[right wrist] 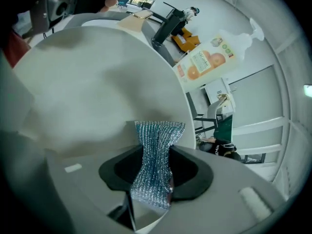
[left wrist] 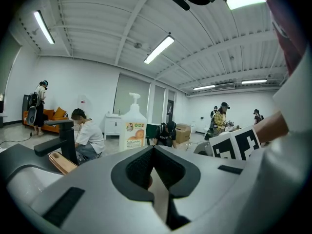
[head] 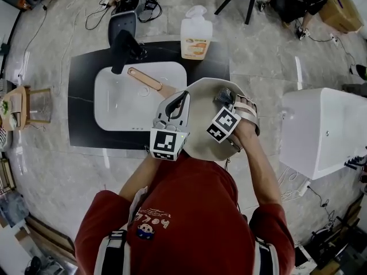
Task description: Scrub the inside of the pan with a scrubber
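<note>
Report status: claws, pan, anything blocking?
Left claw shut on pan edge. Right claw shut on scrubber, tip against pan's inside. Soap bottle beyond sink, apart from pan.

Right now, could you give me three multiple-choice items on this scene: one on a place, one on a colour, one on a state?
1. Where does the soap bottle stand?
A) on the floor
B) on the counter, behind the sink
C) on a shelf

2. What colour is the faucet?
A) black
B) red
C) yellow

3. The right tool is:
A) open and empty
B) shut on the scrubber
C) shut on a cup

Answers:
1 B, it rests on the dark counter's far edge.
2 A, it shows black against the white basin.
3 B, its jaws pinch the silvery mesh against the pan.
</note>
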`<state>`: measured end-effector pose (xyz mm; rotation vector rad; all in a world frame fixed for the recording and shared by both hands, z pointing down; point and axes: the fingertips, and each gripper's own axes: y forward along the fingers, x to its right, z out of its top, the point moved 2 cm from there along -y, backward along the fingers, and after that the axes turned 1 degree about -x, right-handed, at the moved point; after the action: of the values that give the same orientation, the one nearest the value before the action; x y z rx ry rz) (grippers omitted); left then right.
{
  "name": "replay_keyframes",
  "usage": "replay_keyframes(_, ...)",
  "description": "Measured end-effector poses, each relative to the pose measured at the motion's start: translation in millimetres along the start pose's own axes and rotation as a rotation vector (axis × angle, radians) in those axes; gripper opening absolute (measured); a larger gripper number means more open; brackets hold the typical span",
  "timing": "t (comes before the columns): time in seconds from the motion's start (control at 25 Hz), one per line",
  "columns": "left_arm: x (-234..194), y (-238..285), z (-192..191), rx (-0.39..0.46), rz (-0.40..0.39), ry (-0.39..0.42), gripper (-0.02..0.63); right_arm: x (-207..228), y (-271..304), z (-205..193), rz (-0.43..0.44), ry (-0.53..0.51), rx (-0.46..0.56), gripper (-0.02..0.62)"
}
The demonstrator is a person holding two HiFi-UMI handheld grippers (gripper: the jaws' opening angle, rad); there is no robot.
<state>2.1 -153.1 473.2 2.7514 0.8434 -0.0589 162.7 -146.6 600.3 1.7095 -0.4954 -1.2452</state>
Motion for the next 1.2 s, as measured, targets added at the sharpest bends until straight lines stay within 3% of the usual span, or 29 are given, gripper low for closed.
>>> replay_keyframes(0.24,-3,-4,-3,-0.009,0.010,0.007,0.005,18,-4,12,-0.110,0.109,0.088,0.179)
replay_keyframes(0.6,-15,-13,-2,-0.022,0.051,0.021,0.005,23,-11,36,-0.153,0.146,0.230,0.181)
replay_keyframes(1.0,-19,-20,0,-0.017,0.079,0.025,0.005,9,-16,74,-0.086,0.148,0.417,0.183)
replay_keyframes(1.2,-22,-23,-3,-0.022,0.096,0.018,0.005,-14,-9,79,0.063,0.170,0.434,0.184)
